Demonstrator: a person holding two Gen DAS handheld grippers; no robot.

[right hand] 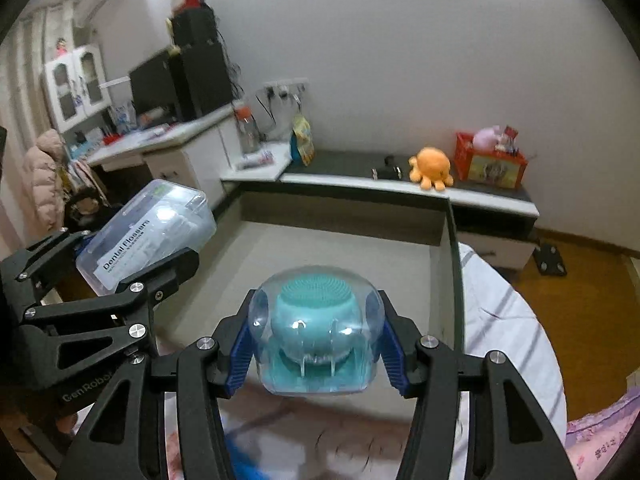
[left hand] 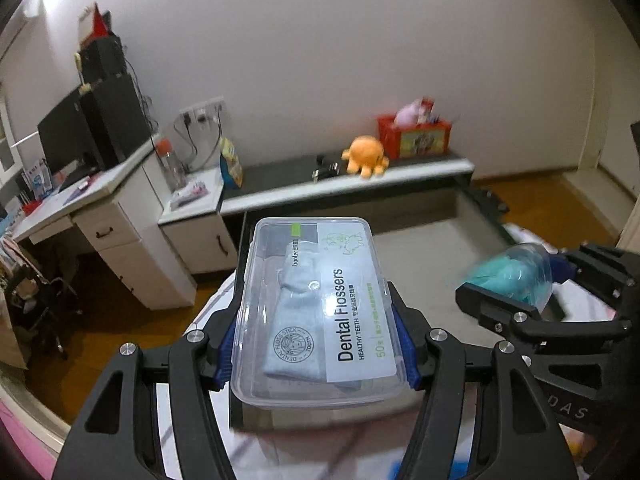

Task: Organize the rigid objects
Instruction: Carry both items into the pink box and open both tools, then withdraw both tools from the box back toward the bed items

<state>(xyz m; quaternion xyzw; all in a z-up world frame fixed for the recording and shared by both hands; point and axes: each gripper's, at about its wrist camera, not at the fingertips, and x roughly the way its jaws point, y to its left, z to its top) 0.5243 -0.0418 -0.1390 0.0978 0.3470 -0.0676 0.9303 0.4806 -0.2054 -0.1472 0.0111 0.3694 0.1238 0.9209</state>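
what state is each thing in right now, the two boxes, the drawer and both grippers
dental flossers box: lid shut, held in the air
left hand-held gripper: shut on the dental flossers box
teal brush case: clear dome on, held in the air
right hand-held gripper: shut on the teal brush case
drawer: open

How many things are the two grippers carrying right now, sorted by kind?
Clear plastic box of dental flossers, in the left gripper: 1
Teal silicone brush in a clear dome case, in the right gripper: 1
Total: 2
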